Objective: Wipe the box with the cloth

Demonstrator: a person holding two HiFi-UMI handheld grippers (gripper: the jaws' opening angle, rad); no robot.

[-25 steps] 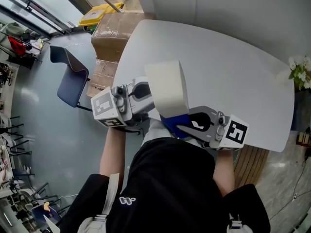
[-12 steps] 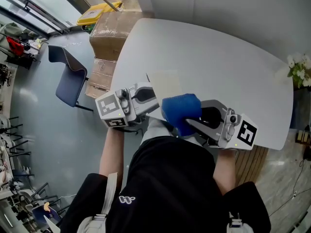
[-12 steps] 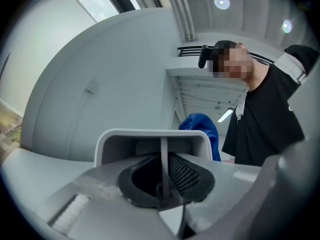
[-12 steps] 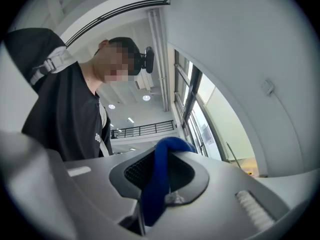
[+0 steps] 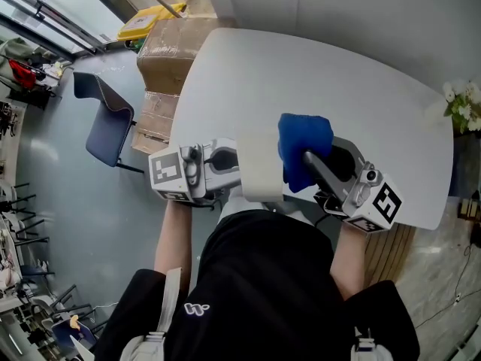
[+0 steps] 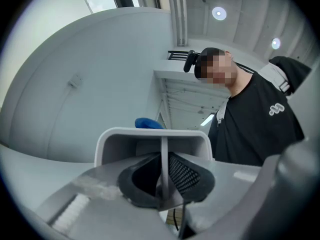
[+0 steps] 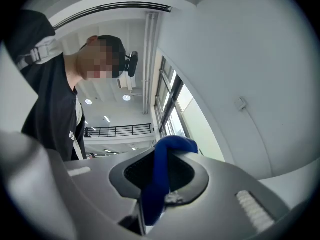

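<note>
Holding both tools close in front of your chest, you have the job set up and, by my reading, under way rather than finished. Your left gripper (image 6: 162,179) is clamped on a thin wall of the white box (image 5: 260,168). Its own view shows the two jaws pressed together on that wall, with the open side of the box facing the camera. The box is lifted over the near edge of the table (image 5: 361,89), not resting on it.

Your right gripper (image 7: 156,184) is closed on the blue cloth (image 5: 304,150). A fold is pinched between the jaws and the rest bunches out past the tips. From above, the cloth lies against the right side of the box. The left gripper view shows a bit of blue peeping over the far rim, so contact looks made on that side.

No picture shows dirt or a wiped patch, so I cannot tell how much surface you have covered. I would count the other sides and the inside as yet to do, then setting both things down.

Farther off, a blue chair (image 5: 105,122) and cardboard cartons (image 5: 169,51) stand on the floor past the table's left end. Flowers (image 5: 466,104) show at its right end. None of these plays a part.
</note>
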